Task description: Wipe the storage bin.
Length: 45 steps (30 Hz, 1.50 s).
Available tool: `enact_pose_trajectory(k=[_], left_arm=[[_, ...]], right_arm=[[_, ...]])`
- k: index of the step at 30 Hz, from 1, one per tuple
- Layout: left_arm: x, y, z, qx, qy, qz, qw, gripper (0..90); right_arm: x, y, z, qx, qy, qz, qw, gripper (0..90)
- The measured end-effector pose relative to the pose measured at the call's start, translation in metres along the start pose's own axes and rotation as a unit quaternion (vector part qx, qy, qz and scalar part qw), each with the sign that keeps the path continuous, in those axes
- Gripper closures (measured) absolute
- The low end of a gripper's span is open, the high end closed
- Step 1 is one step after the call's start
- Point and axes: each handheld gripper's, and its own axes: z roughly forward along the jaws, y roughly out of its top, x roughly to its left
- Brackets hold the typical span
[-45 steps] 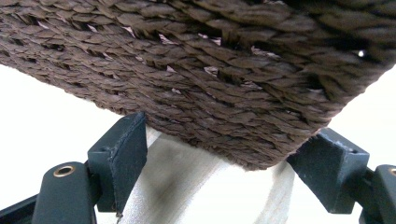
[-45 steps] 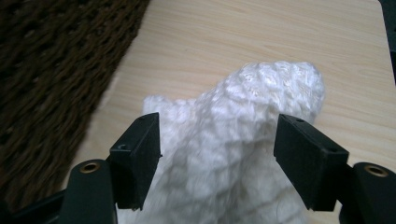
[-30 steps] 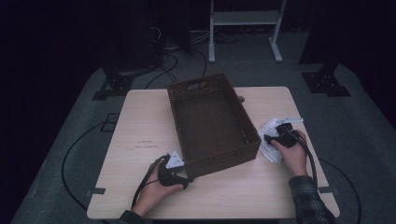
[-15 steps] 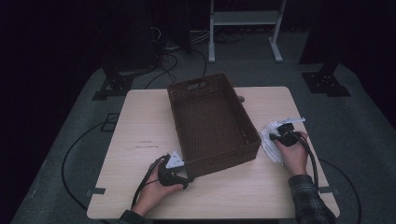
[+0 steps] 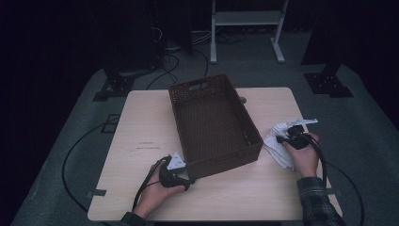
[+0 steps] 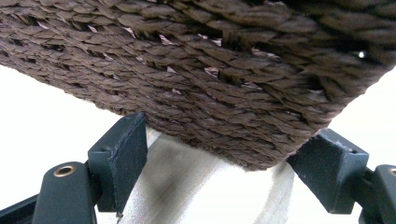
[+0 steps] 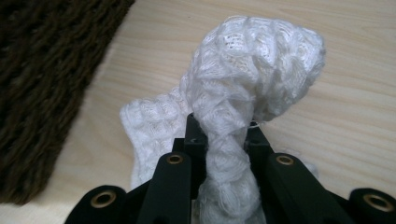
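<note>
left tool (image 5: 187, 178): near edge of bench, jaws spread wide, straddling the near left corner of the basket; whether they touch the weave cannot be told
left hand (image 5: 155, 192): wrapped round left tool, cable trailing off toward the bench edge
right tool (image 7: 226, 140): jaws pinched tight on a bunched fold of white knit cloth
white knit cloth (image 7: 252, 79): on bench just right of basket, gathered part lifted up between the jaws, rest lying flat
basket (image 5: 214, 125): dark brown woven, mid bench, angled, nothing visible inside
bench (image 5: 141, 122): light wood
</note>
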Motion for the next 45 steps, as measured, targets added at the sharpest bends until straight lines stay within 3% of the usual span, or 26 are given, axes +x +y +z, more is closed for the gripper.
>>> enact_pose_trajectory(k=[15, 21, 31, 45], left_arm=[[-0.001, 0.0, -0.001, -0.001, 0.002, 0.002, 1.0, 23.0], [-0.001, -0.001, -0.001, -0.001, 0.001, 0.001, 1.0, 22.9], [-0.001, -0.001, -0.001, -0.001, 0.001, 0.002, 1.0, 23.0], [0.001, 0.0, -0.001, 0.001, -0.004, 0.006, 1.0, 23.2]], right_arm=[[0.013, -0.017, -0.044, -0.017, 0.024, -0.012, 0.9995, 76.6], [0.021, -0.031, -0.057, -0.014, 0.045, -0.018, 0.9987, 76.5], [0.039, -0.041, -0.069, -0.012, 0.054, -0.046, 0.9974, 76.5], [0.076, -0.051, -0.076, 0.001, 0.08, -0.088, 0.9929, 76.4]])
